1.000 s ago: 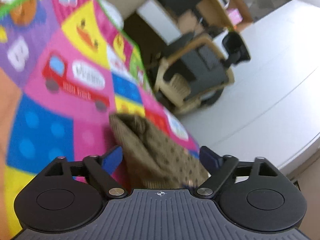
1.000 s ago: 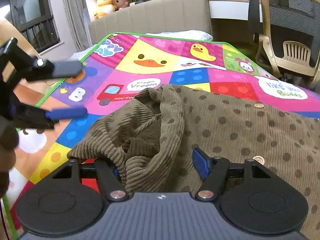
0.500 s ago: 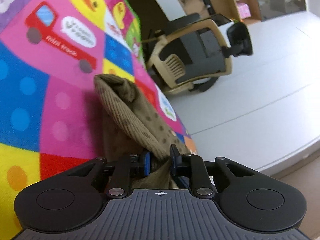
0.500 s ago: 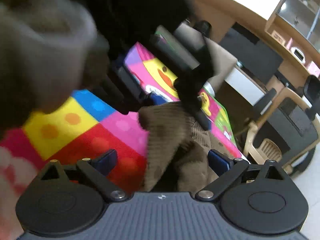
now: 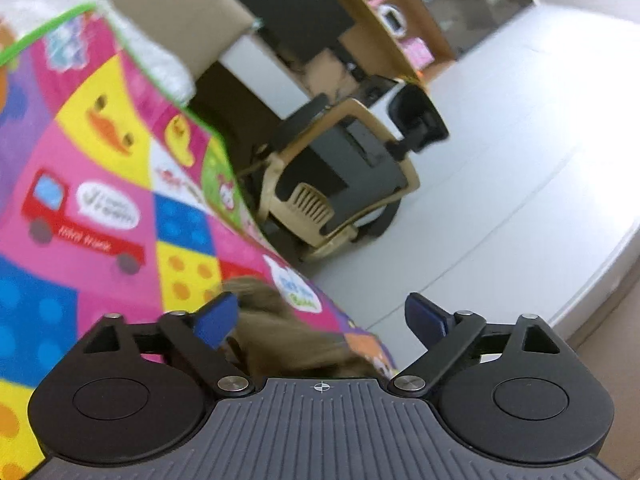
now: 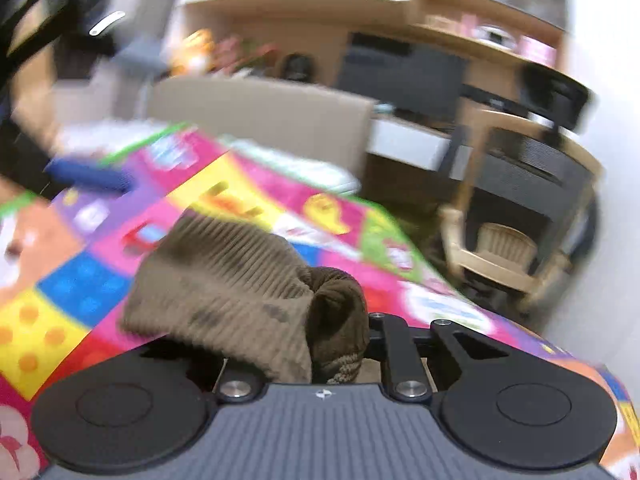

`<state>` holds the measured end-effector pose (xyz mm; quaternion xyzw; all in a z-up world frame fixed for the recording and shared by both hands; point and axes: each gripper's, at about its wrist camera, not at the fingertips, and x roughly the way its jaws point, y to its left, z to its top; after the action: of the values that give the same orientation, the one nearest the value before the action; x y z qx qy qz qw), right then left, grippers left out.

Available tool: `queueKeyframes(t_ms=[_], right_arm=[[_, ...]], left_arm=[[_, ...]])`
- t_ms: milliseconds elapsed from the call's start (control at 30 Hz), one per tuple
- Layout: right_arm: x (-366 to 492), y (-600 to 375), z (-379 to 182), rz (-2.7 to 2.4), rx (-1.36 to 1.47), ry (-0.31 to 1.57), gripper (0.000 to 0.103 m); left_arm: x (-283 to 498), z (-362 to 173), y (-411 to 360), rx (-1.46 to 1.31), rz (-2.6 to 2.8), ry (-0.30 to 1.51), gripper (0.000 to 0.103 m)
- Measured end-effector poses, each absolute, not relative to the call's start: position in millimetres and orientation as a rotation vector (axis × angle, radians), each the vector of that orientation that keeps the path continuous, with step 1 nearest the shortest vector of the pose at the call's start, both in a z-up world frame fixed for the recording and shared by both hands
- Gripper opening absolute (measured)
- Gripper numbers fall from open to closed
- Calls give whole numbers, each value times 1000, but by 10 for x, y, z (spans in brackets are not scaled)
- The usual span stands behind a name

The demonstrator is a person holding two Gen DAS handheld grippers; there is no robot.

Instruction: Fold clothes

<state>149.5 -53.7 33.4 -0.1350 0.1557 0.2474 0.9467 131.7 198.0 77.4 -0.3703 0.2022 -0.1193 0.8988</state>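
Note:
A brown dotted corduroy garment (image 6: 240, 288) lies bunched on the colourful play mat (image 6: 60, 320). My right gripper (image 6: 336, 336) is shut on a thick fold of it, and the cloth drapes over and hides the fingertips. In the left wrist view my left gripper (image 5: 320, 318) stands open just above the mat, its blue pads (image 5: 216, 320) spread wide. A blurred bit of the garment (image 5: 276, 320) lies below and between them, not held. One blue finger (image 6: 88, 176) of the left gripper shows blurred at the far left of the right wrist view.
The play mat (image 5: 100, 200) covers a bed with a beige headboard (image 6: 260, 112). Beyond the mat's right edge stands a beige and black office chair (image 5: 344, 184) on pale floor. A desk and shelves (image 6: 460, 64) fill the back.
My left gripper, shut on the garment half a second ago, has opened and let it go. My right gripper, open then, has shut on a fold of the garment.

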Motion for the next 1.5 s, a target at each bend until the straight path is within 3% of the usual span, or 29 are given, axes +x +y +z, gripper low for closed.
queueKeyframes(t_ms=[133,367,667,767,833,900,1067,1133,1233,1400,1500], right_arm=[[1671,-1294,381,393,-124,356,17],[1846,-2266,-94,297,16,597,21],[1883,-2440,-192,330,8,621,26],[1890,-2519,-156,338,27,614,45],[1902,-2697,69,333,114,557,75],[1843,-2918,300,307,170,470,84],[1944,-3044,676,315,211,352,82],[2114,-2885,685,369,200,374,67],[2574,-2593,495,414,219,496,60],[3211,-2262,-118,322,157,735,63],[3043,-2326,-115,314,139,706,65]], left_arm=[[1555,708,1602,-694,-257,517,95],[1985,344,973,-584,-295,694,96],[2269,-96,399,-518,-385,852,97],[2254,-170,301,-438,-351,871,97],[2215,-182,292,-381,-336,861,99],[2188,-167,315,-344,-327,847,99],[2179,-184,351,-350,-336,837,102],[2181,-198,320,-339,-339,824,102],[2165,-208,317,-325,-349,812,102],[2081,-198,360,-270,-343,802,102],[2004,-187,395,-225,-332,797,101]])
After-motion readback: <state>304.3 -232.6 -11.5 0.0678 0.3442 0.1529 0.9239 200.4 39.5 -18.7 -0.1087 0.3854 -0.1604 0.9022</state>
